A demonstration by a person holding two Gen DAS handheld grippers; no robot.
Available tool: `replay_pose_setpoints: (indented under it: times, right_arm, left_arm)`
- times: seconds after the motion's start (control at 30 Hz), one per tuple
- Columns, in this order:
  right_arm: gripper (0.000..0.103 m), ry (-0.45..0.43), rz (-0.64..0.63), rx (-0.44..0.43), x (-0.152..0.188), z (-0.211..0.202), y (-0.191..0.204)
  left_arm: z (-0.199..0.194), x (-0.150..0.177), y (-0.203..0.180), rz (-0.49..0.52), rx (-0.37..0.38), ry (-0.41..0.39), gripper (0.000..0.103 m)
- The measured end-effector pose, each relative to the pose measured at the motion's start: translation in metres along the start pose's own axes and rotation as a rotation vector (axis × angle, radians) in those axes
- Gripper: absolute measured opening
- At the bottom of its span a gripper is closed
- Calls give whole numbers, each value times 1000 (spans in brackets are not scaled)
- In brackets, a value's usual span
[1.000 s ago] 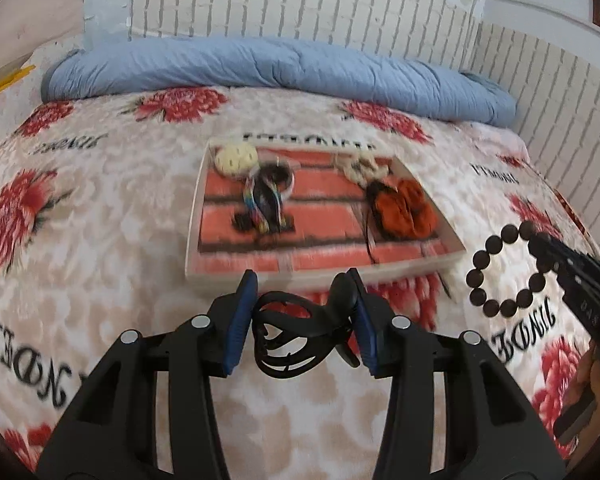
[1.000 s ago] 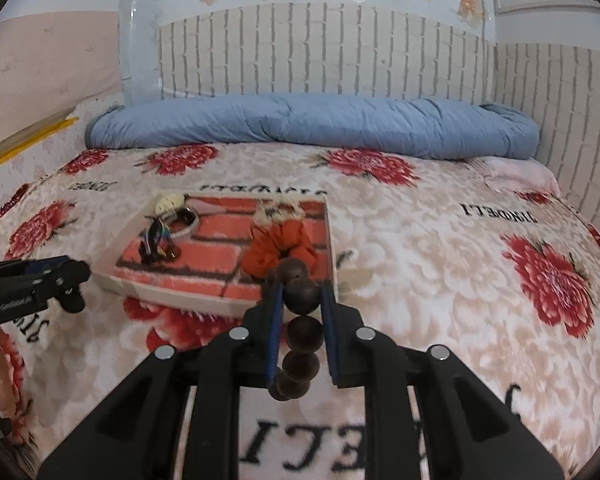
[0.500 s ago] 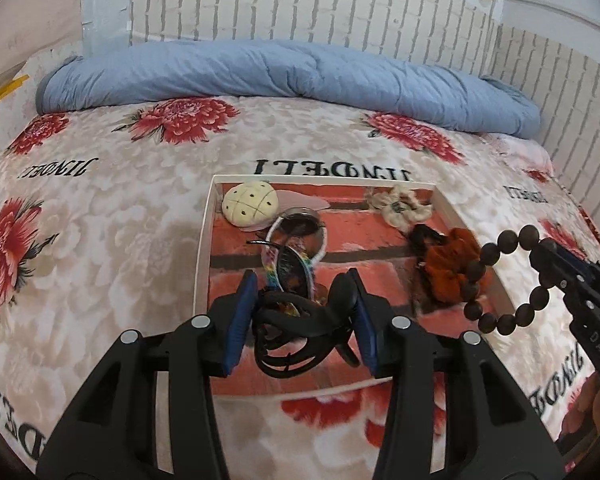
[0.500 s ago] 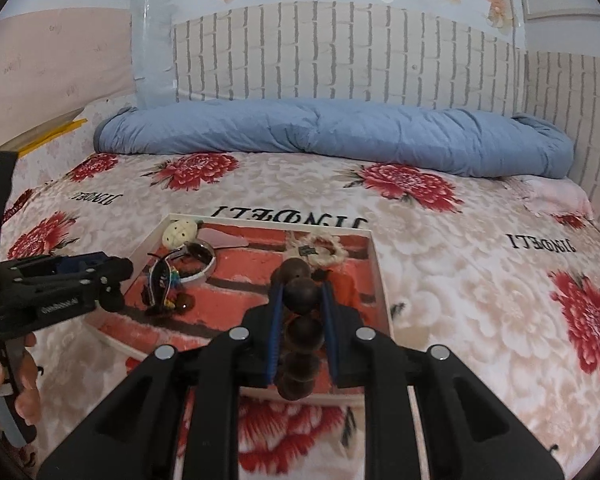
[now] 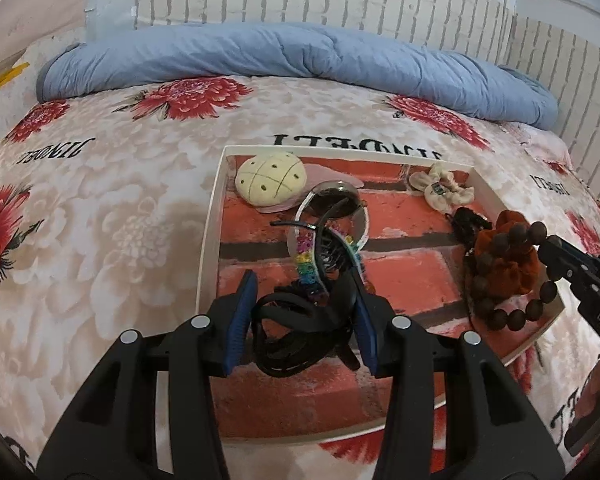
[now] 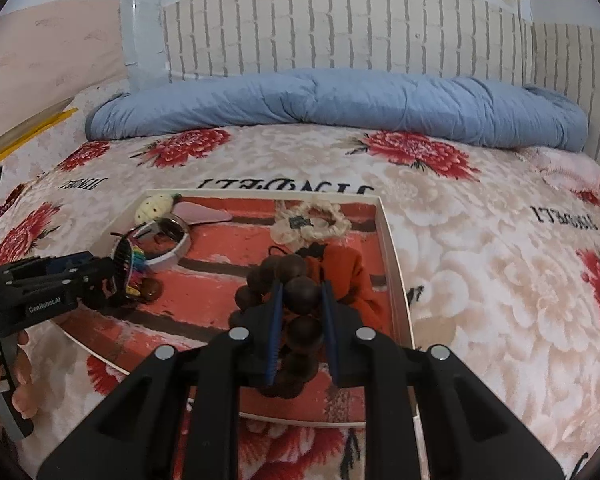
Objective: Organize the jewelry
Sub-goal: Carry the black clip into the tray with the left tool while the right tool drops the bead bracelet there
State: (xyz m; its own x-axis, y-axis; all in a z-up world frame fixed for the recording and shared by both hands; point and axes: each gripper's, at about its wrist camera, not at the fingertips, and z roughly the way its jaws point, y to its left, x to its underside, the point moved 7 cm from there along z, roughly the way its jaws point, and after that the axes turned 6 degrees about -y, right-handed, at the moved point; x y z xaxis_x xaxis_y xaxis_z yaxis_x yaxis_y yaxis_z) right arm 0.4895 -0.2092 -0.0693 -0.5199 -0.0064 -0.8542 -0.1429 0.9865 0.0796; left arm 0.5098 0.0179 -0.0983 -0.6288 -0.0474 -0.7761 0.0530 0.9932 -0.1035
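A white-rimmed tray (image 5: pixel 210 240) with a red brick-pattern floor lies on the bed; it also shows in the right wrist view (image 6: pixel 392 248). My left gripper (image 5: pixel 302 312) is shut on a black hair claw clip (image 5: pixel 296 332) over the tray's near left part. My right gripper (image 6: pixel 302 312) is shut on a dark wooden bead bracelet (image 6: pixel 300 296) over the tray's right side, above an orange scrunchie (image 6: pixel 342 272). The bracelet (image 5: pixel 496 276) and the right gripper (image 5: pixel 556 256) also show in the left wrist view.
In the tray lie a cream round cushion piece (image 5: pixel 270 178), a white bangle (image 5: pixel 328 216), a rainbow hair clip (image 5: pixel 308 264) and a cream scrunchie (image 5: pixel 440 192). A rolled blue quilt (image 5: pixel 300 56) lies along the brick-pattern wall. The floral bedspread (image 5: pixel 100 220) surrounds the tray.
Both grippers have moved forward from the bedspread to over the tray, still holding the claw clip and the bead bracelet. The bracelet now hangs over the orange scrunchie.
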Motion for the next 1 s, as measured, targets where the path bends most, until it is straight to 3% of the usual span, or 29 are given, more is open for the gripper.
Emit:
replay_pose_setpoints:
  times: [0.27,0.5,1.0]
  right_arm:
    - [19,55,-14,70,16,20,-9]
    - [19,62,-17,105,21,27,-12]
    - [21,60,-1,113,25,39,-13]
  left_arm:
    - [6,8,-8,56,-16,-8,45]
    - [7,8,-8,20,-12,-16,46]
    - [8,8,-5,62,-93,-45,68]
